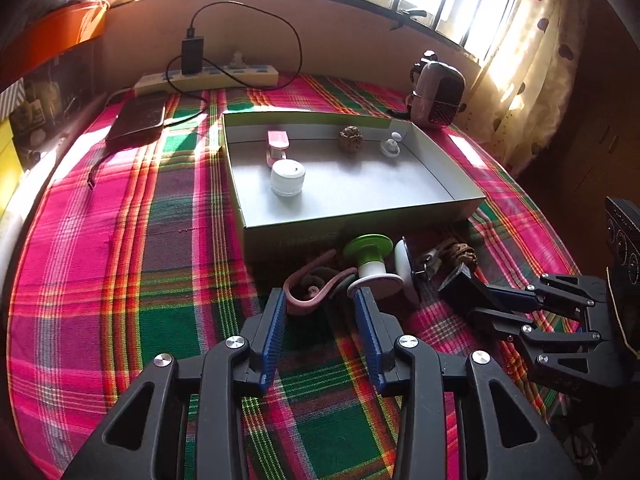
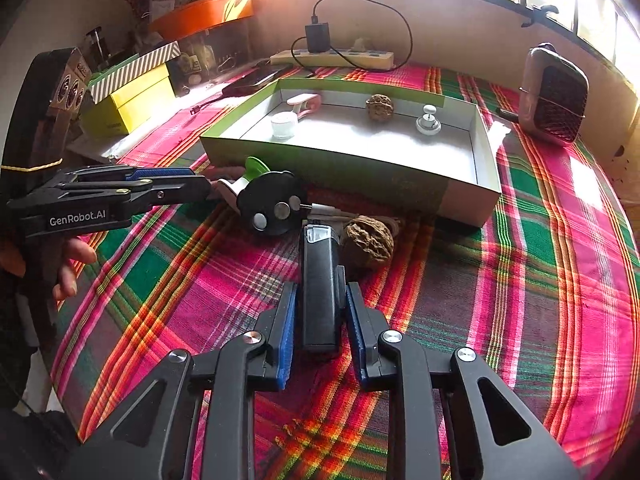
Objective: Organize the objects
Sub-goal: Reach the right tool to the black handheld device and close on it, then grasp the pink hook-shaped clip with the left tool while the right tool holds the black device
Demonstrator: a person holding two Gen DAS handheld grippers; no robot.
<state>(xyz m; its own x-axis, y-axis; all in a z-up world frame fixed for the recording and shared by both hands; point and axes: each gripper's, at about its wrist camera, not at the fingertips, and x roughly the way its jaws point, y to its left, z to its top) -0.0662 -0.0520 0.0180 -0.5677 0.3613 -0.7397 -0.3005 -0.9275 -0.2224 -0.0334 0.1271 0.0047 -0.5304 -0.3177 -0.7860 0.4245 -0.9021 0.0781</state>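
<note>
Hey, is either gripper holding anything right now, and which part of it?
The right gripper grips the black rectangular device by its long sides, near the end closest to the camera. The left gripper stands open near the pink strap, holding nothing.

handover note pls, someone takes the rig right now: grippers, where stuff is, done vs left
Right gripper: shut on the black stick, still on the cloth.
Left gripper: open, empty, by the pink hook and green spool.
Done, in the box: white jar, pink clip, a walnut, white knob.
Left, in front of the box: black stick, second walnut, black disc, green spool, pink hook.
</note>
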